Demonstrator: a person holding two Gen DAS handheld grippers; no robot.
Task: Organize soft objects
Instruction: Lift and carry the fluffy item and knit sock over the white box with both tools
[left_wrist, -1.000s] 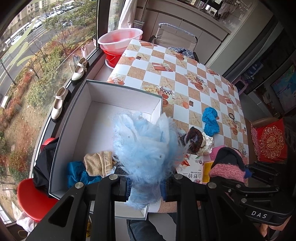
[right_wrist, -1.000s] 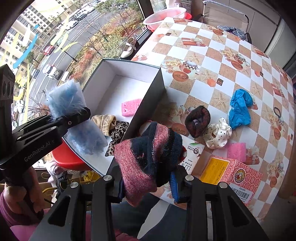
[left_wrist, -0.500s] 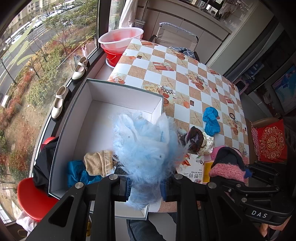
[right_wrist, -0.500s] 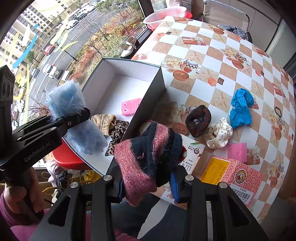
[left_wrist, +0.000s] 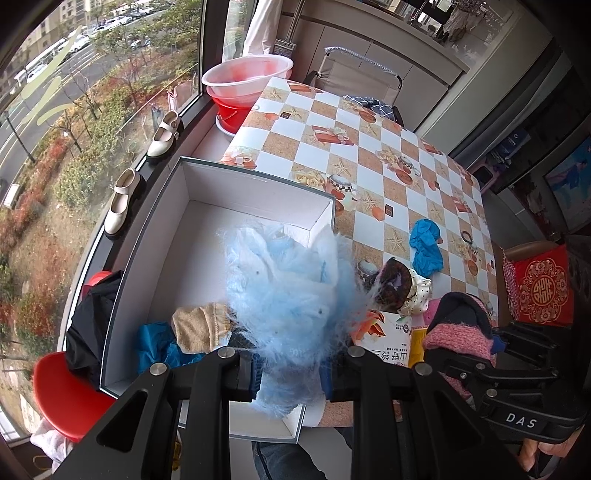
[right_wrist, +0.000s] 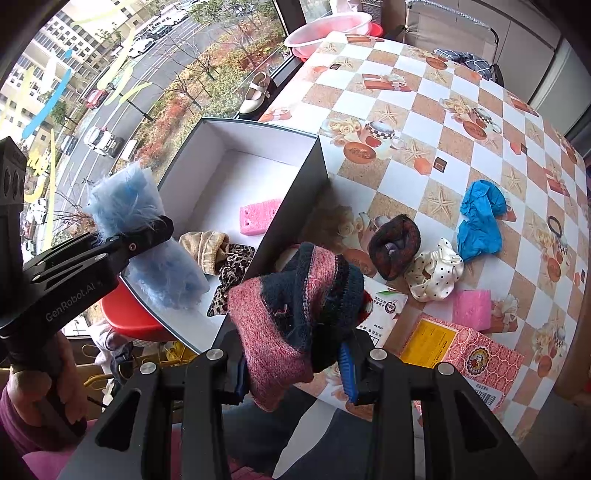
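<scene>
My left gripper (left_wrist: 290, 373) is shut on a fluffy light-blue fabric piece (left_wrist: 291, 291) and holds it above the near end of the open grey box (left_wrist: 155, 236); it also shows in the right wrist view (right_wrist: 129, 206). My right gripper (right_wrist: 293, 365) is shut on a pink and navy knitted sock (right_wrist: 295, 299), held beside the box's right wall, above the table edge. Inside the box lie a beige sock (right_wrist: 203, 247), a leopard scrunchie (right_wrist: 231, 273), a pink sponge (right_wrist: 258, 216) and a blue cloth (left_wrist: 155, 343).
On the checkered table (right_wrist: 424, 122) lie a blue glove (right_wrist: 480, 221), a dark knitted item (right_wrist: 393, 245), a polka-dot scrunchie (right_wrist: 436, 273), a pink sponge (right_wrist: 471, 304) and two printed packages (right_wrist: 461, 350). A pink basin (left_wrist: 247, 79) stands at the far end. A red stool (left_wrist: 62, 395) stands left of the box.
</scene>
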